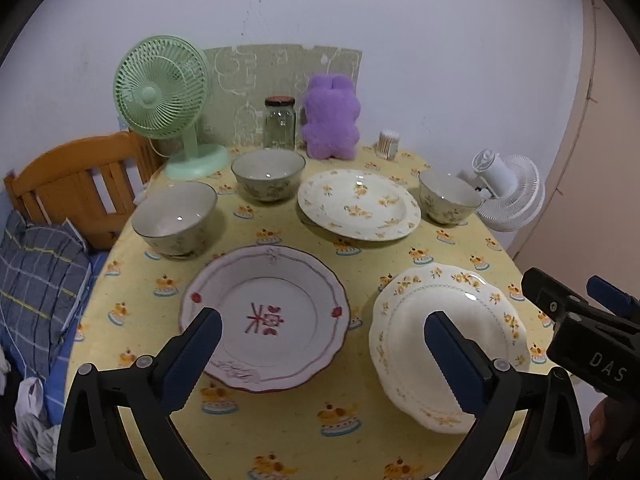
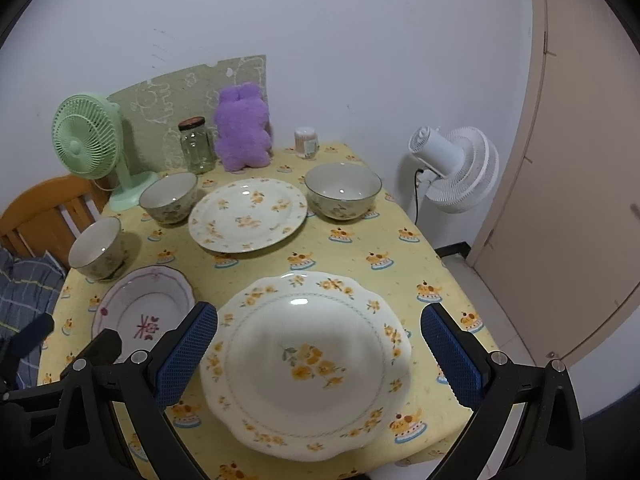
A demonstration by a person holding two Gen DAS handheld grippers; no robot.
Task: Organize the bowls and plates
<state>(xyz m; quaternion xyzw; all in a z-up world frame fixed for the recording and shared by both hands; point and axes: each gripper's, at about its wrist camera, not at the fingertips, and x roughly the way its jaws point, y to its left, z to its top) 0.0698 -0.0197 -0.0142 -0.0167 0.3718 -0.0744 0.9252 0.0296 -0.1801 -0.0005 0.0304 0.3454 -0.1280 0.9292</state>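
Six dishes sit unstacked on the yellow tablecloth (image 2: 360,248): three plates, three bowls. The right gripper (image 2: 318,344) hovers wide-fingered over the scalloped floral plate (image 2: 308,364); the left gripper (image 1: 322,344), equally wide, faces the red-character plate (image 1: 266,316). Nothing appears grasped yet; stacking seemingly begins by closing on a rim.

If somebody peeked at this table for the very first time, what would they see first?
Probably the fluffy purple bunny toy sitting at the back by the wall, next to a glass jar and a mint-green fan. Then the dishes on the yellow tablecloth: three plates and three bowls, with a flowery scalloped plate right in front of the open right claw. The open left claw hovers over the plate with red writing.
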